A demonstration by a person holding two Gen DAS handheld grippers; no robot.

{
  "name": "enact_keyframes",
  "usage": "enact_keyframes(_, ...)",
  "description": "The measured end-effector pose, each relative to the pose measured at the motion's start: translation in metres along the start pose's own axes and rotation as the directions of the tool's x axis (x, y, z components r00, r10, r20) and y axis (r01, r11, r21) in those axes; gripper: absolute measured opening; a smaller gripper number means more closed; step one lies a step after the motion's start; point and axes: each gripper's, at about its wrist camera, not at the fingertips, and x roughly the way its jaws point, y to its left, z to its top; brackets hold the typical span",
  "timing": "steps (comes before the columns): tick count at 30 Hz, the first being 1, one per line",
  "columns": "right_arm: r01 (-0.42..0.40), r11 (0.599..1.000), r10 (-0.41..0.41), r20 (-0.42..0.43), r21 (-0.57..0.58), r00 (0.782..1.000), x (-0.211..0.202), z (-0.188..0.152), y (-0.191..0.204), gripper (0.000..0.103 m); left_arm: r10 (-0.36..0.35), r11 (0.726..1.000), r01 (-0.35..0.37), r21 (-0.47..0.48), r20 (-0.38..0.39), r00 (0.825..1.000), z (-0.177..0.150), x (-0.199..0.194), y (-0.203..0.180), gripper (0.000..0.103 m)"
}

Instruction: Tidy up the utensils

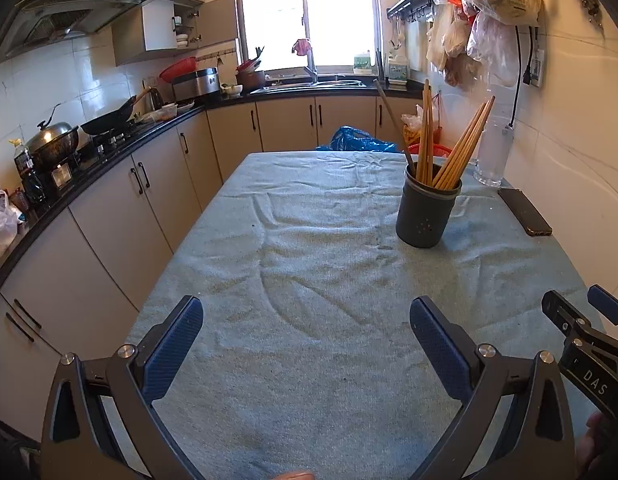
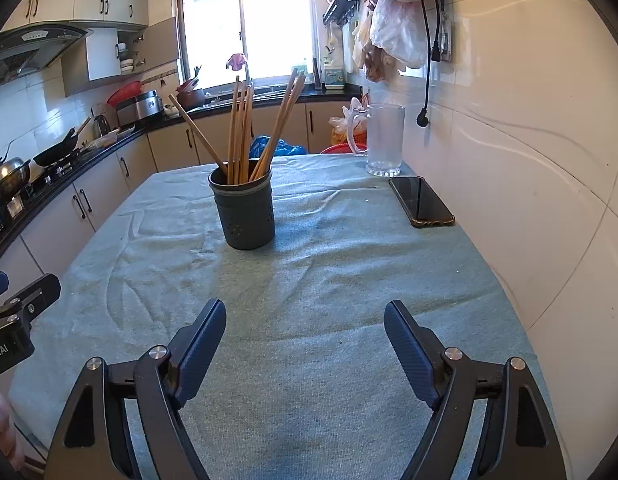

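left gripper (image 1: 307,332) hovers over the near end of the tabletop (image 1: 309,280), fingers (image 1: 173,344) spread wide, nothing between them. right gripper (image 2: 305,336) same pose over the near end, fingers (image 2: 201,340) wide apart, holding nothing. each gripper shows at the edge of the other's view, side by side, apart.

tabletop covered with a wrinkled light blue-green cloth (image 2: 309,280). dark grey chopstick holder (image 2: 243,210) stands upright in the far half of the tabletop, toward the middle, small holes in its lower wall. wooden chopsticks (image 2: 241,132) all stand inside it, leaning in a few bunches: one group near upright, one tilted toward the wall side, a single stick tilted toward the counter side. none lie on the cloth.

black phone (image 2: 421,200) lies flat, screen up, near the wall-side edge of the tabletop, well apart from the holder. clear glass pitcher (image 2: 383,140) stands at the far wall-side corner, just behind the phone, not touching it.

beyond the far edge a blue plastic bag (image 1: 357,140). kitchen counter (image 1: 109,144) runs along the other side, with a wok (image 1: 109,118) and a lidded pot (image 1: 55,138) on the stove. plastic bags (image 1: 489,12) hang on the tiled wall above the pitcher.
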Motion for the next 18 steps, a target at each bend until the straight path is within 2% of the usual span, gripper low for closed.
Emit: enact_keyframes(18,0.002,1.000,-0.002,0.000,-0.002,1.000,0.0019,-0.0003,-0.0006,0.087,-0.013,1.000,0.013,0.005,-0.029,1.000,-0.0047,0.0066,-0.0026,0.103)
